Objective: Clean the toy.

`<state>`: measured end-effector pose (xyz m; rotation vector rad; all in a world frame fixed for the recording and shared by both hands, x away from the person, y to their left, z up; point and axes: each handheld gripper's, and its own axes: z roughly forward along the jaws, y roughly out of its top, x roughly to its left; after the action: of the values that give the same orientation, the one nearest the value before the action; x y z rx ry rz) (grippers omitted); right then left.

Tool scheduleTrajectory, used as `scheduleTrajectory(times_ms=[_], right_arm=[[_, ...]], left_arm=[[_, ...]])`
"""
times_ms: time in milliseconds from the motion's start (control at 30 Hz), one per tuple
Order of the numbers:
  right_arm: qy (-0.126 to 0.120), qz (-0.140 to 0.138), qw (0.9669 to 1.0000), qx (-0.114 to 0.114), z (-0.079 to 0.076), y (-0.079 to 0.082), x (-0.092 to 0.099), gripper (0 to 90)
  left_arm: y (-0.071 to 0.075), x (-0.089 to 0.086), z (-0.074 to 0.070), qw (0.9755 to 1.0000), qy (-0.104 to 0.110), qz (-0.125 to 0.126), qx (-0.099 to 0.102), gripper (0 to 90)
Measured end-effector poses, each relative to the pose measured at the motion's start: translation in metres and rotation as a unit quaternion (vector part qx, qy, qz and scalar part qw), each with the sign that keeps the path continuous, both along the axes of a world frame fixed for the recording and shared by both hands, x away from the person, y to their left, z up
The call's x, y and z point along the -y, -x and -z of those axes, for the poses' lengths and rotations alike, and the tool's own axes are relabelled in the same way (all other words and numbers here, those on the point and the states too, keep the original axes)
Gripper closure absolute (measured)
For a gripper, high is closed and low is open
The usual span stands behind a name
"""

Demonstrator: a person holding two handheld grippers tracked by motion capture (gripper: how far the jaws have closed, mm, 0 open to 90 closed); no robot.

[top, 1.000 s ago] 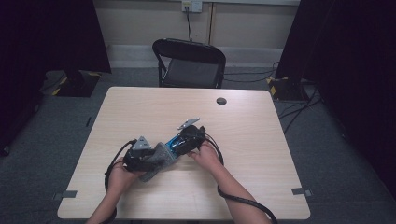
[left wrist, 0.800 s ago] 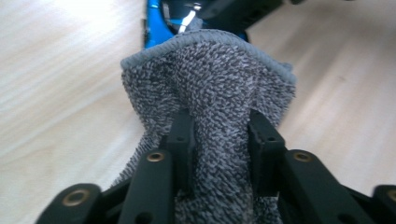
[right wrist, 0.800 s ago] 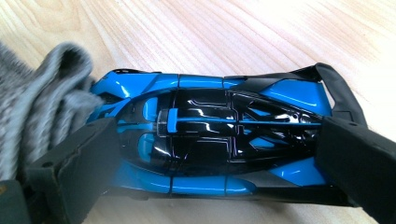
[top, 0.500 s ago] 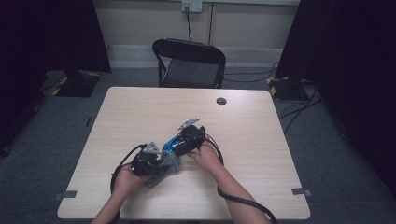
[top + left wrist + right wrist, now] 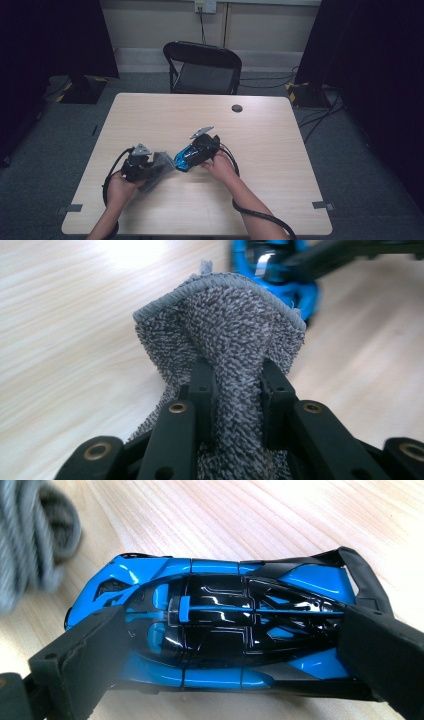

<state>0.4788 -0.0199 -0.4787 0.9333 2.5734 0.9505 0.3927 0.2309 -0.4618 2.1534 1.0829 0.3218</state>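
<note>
Watching from the side, the table (image 5: 280, 150) looked slick; the right gripper (image 5: 192, 156) clamped the blue toy car (image 5: 215, 635) end to end, so it could've popped loose; the left gripper (image 5: 150, 170) had just pinched the grey cloth (image 5: 225, 355) beside it, a bunched hold that might slip while wiping.

The bare tabletop (image 5: 280, 150) is lying open from the nine o'clock edge round through twelve to three o'clock. The sole thing sitting out there is a small dark disc (image 5: 237, 108) toward one o'clock near the far edge. At six o'clock the person's forearms (image 5: 250, 200) and trailing cables (image 5: 260, 216) are crowding the near strip. Beyond twelve o'clock a black folding chair (image 5: 202, 67) is standing clear of the table.
</note>
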Motion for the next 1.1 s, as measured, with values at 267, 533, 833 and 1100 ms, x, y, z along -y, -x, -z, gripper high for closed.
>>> scheduleTrajectory(times_ms=[267, 533, 833, 1100], right_arm=[[0.001, -0.001, 1.0000, 0.001, 0.000, 0.000, 0.000, 0.0], [0.001, -0.001, 1.0000, 0.000, 0.000, 0.001, -0.001, 0.0], [0.000, -0.003, 1.0000, 0.001, 0.000, 0.002, -0.001, 0.0], [0.001, -0.002, 1.0000, 0.000, 0.000, 0.002, -0.001, 0.0]], left_arm=[[-0.012, -0.022, 0.004, 0.9983, 0.000, -0.058, 0.000, 72.9], [-0.020, -0.017, 0.008, 0.9971, 0.000, -0.076, -0.002, 72.8], [-0.023, 0.011, 0.012, 0.9973, -0.023, -0.068, -0.016, 72.6], [-0.022, 0.023, 0.010, 0.9980, -0.034, -0.047, -0.024, 72.6]])
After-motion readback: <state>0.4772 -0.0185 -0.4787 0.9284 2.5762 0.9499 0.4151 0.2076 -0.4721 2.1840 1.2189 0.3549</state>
